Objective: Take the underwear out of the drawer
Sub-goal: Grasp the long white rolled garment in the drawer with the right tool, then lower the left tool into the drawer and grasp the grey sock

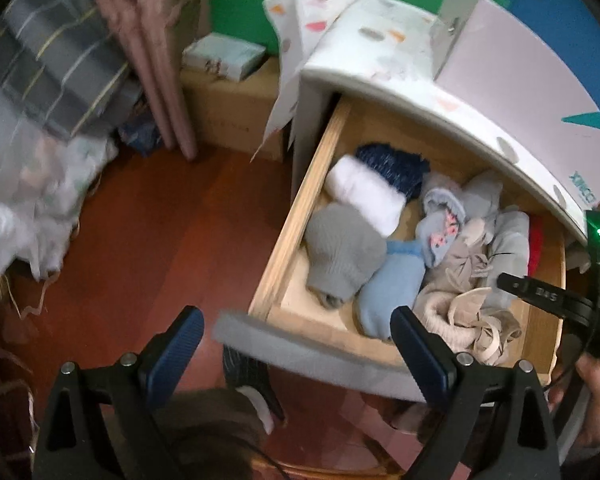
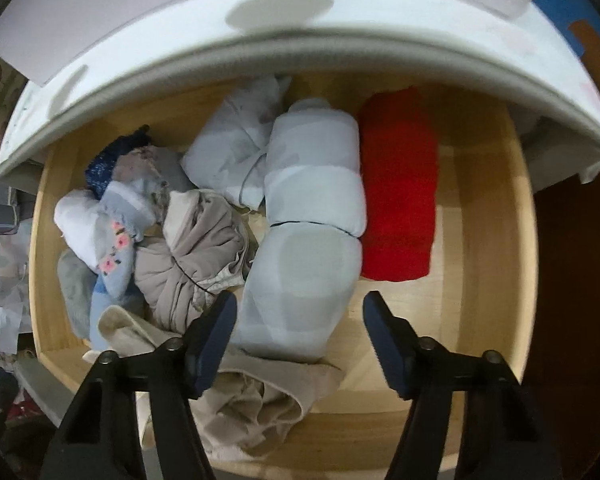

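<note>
Reaching into the open drawer [image 2: 480,332] with the right tool [image 2: 300,328] half spread around a pale grey rolled garment [image 2: 308,240], pads not yet pressing it.
Judged from here, the left pad sits by beige tangled underwear [image 2: 196,256] at nine o'clock of the roll, so closing could snag its thin cord or drag that pile out too; the red roll [image 2: 398,188] lies touching at three o'clock. The left tool [image 1: 296,344] hangs spread wide and empty over the drawer's front edge.
</note>
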A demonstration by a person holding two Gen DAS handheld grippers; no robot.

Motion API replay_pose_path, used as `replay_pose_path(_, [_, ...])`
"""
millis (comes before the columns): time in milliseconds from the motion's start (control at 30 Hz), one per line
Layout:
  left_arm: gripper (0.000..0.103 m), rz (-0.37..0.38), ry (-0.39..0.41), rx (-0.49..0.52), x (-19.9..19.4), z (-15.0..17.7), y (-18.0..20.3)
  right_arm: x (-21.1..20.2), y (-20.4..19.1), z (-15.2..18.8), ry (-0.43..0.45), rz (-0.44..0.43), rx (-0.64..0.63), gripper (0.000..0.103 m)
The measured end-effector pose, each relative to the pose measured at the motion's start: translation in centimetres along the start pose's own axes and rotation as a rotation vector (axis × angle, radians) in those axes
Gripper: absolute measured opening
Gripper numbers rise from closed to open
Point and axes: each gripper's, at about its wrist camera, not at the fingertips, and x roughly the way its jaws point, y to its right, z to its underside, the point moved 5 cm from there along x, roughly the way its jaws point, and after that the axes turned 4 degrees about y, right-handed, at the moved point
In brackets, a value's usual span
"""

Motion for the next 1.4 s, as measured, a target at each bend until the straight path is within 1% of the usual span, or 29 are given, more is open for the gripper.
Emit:
replay_pose_path(33, [0.097, 0.002, 0.001, 0.012, 0.0, -0.3, 0.1, 0.4, -0.1, 0.0, -0.006, -0.012, 0.005, 0.057])
replay_pose_path(133, [0.097, 0.028, -0.003, 0.031, 0.1, -1.0, 0.3, 1.2, -0.2, -0.3, -0.01, 0.02, -0.008, 0.057])
replay_pose_path(200, [0.097, 0.045, -0.017, 0.036, 0.5, -1.3, 0.4, 1.9, -0.3, -0.4, -0.017, 0.027, -0.022, 0.057])
replay_pose_path(233, [0.097, 0.066, -0.026, 0.035, 0.7, -1.3, 0.6, 2.2, -0.3, -0.4, -0.019, 0.029, -0.027, 0.057])
replay_pose_path(333, [0.097, 0.1, -0.062, 0.064, 1.7, -1.4, 1.5, 3.0, -0.5, -0.7, -0.032, 0.035, -0.038, 0.056])
replay_pose_path(400, [0.097, 0.102, -0.076, 0.087, 2.4, -1.3, 2.1, 3.7, -0.6, -0.7, -0.058, 0.017, -0.031, 0.049])
replay_pose_path(467, [0.097, 0.102, -0.09, 0.109, 3.0, -1.2, 2.7, 4.1, -0.3, -0.7, -0.073, -0.004, -0.016, 0.044])
replay_pose_path(500, [0.097, 0.107, -0.097, 0.114, 3.2, -1.2, 2.9, 4.2, -0.3, -0.6, -0.075, -0.011, -0.016, 0.042])
replay_pose_path(600, [0.097, 0.116, -0.113, 0.135, 4.0, -1.1, 3.9, 4.2, 0.1, -0.6, -0.075, 0.004, -0.025, 0.039])
replay_pose_path(700, [0.097, 0.118, -0.126, 0.157, 4.7, -1.0, 4.9, 4.1, 1.0, 0.0, -0.086, 0.009, -0.017, 0.038])
replay_pose_path(767, [0.097, 0.12, -0.146, 0.169, 5.5, -0.9, 5.4, 4.2, 1.7, 0.9, -0.088, 0.012, -0.015, 0.037])
replay_pose_path(933, [0.097, 0.151, -0.208, 0.195, 7.1, -0.9, 6.5, 4.1, 3.1, 2.7, -0.101, 0.029, 0.003, 0.036])
replay_pose_path(1000, [0.097, 0.134, -0.214, 0.191, 7.6, -1.3, 6.4, 4.1, 3.5, 3.2, -0.101, 0.038, 0.003, 0.036])
replay_pose_path(1100, [0.097, 0.094, -0.213, 0.183, 8.5, -2.1, 5.8, 4.1, 3.9, 4.0, -0.107, 0.026, 0.015, 0.036])
replay_pose_path(1233, [0.096, 0.09, -0.234, 0.171, 10.1, -2.5, 5.6, 5.4, 5.3, 5.6, -0.108, 0.018, 0.011, 0.036])
replay_pose_path(1300, [0.094, 0.081, -0.238, 0.166, 10.8, -2.6, 5.7, 5.3, 5.3, 6.3, -0.108, 0.0, 0.009, 0.036])
replay_pose_path(1333, [0.093, 0.075, -0.246, 0.158, 11.2, -2.7, 5.6, 5.4, 6.0, 7.1, -0.105, -0.007, 0.005, 0.036])
replay_pose_path(1400, [0.091, 0.07, -0.238, 0.148, 11.6, -3.1, 5.7, 5.7, 6.5, 7.7, -0.102, -0.016, 0.006, 0.036])
